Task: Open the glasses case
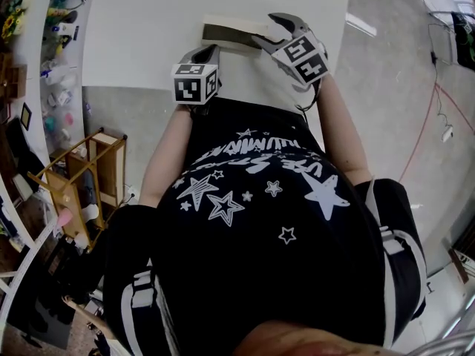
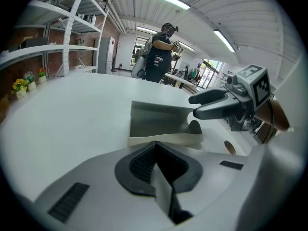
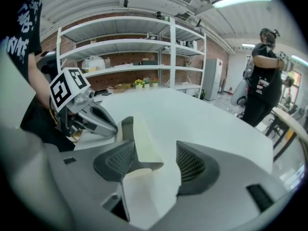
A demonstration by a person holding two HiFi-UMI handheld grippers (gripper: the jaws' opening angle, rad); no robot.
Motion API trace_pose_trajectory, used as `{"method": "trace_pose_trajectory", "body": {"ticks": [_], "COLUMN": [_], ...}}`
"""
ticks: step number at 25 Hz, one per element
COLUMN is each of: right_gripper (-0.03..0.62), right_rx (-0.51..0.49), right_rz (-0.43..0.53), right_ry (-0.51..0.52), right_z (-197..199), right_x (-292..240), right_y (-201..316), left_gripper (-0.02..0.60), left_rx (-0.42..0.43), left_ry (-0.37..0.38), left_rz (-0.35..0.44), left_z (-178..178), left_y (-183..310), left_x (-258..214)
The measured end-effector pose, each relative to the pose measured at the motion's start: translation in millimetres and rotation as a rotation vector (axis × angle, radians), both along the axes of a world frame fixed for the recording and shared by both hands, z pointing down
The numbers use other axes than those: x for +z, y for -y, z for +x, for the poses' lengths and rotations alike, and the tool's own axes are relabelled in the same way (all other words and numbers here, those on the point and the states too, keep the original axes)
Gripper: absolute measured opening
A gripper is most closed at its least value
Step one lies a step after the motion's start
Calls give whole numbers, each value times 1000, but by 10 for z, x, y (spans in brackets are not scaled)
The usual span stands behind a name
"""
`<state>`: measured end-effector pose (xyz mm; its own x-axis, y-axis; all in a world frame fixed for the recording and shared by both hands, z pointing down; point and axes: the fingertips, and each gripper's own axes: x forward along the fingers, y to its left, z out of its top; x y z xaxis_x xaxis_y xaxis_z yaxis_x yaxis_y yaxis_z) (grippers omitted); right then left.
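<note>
Your L gripper (image 1: 210, 50) has its jaws pressed together, w/ nothing between them. In the left gripper view its tips sit right at the near cream edge of the glasses case (image 2: 159, 121). It seems they touch it, but the view is not clear enough to be sure.

The case lies on the white table (image 1: 148, 28), near the edge on your side, between both grippers. It is cream outside and grey inside, and the grey inner face shows toward the L gripper.

Your R gripper (image 1: 266, 30) is at the right end of the case w/ jaws wide apart. In the right gripper view a cream part of the case stands between the two pads, close against the left pad (image 3: 118, 160); the other pad is well apart from it. So the R gripper is around this end of the case but not closed on it.

Behind the table there is a white shelf rack (image 3: 130, 57) along a brick wall, and a person in dark clothes (image 3: 262, 81) stands farther away at another table
</note>
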<state>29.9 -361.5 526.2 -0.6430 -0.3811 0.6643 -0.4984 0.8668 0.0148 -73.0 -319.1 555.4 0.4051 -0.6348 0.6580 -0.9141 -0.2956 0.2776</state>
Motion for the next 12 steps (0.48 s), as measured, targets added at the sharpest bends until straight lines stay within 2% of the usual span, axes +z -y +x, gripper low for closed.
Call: {"method": "trace_pose_trajectory", "body": {"ticks": [4, 12], "right_gripper": [284, 284], "right_rx": [80, 166], "right_rz": [15, -11], "right_ry": [31, 58], "right_z": [137, 237], "right_x": [-57, 20], "right_y": [191, 333], "left_gripper": [12, 12], "left_rx": [3, 6], "left_ry": [1, -7], "left_rz": [6, -6], "left_z": [12, 16], "left_y": [-5, 7], "left_x": [-9, -2]}}
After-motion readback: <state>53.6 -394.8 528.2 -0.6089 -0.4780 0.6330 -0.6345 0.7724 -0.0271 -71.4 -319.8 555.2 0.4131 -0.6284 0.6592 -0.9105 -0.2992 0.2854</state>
